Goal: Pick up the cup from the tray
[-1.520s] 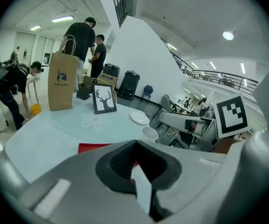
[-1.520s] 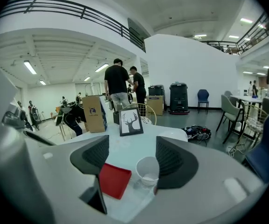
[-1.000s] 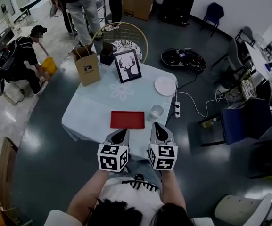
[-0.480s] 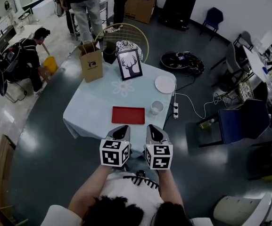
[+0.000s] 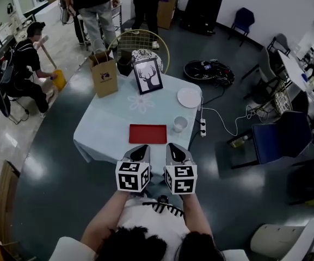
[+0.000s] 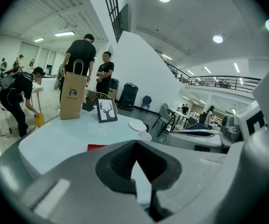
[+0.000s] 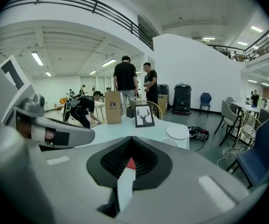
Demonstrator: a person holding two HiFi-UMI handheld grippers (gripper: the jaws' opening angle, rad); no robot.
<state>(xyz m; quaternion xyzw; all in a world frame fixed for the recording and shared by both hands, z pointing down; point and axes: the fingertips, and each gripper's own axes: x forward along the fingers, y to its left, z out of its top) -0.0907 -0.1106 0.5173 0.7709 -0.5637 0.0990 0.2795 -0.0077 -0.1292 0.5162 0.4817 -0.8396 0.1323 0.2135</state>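
Note:
A white cup (image 5: 180,124) stands on the pale tablecloth just right of the red tray (image 5: 147,134), not on it. Both grippers hover side by side at the table's near edge, short of the tray. My left gripper (image 5: 140,150) is shut with nothing in it, and so is my right gripper (image 5: 174,148). In the left gripper view the cup (image 6: 144,136) shows past the closed jaws of the left gripper (image 6: 135,167), with a corner of the tray (image 6: 96,147). In the right gripper view the cup (image 7: 169,141) peeks over the right gripper (image 7: 129,164).
On the table (image 5: 108,124) stand a deer picture frame (image 5: 148,76), a brown paper bag (image 5: 105,76) and a white plate (image 5: 189,97). A wire chair (image 5: 140,39) is behind it. People stand and crouch at the far left. Cables and a power strip (image 5: 203,126) lie at the right.
The two grippers have drawn slightly closer together and edged toward the table. The cup and tray have not moved. People in the background have shifted.

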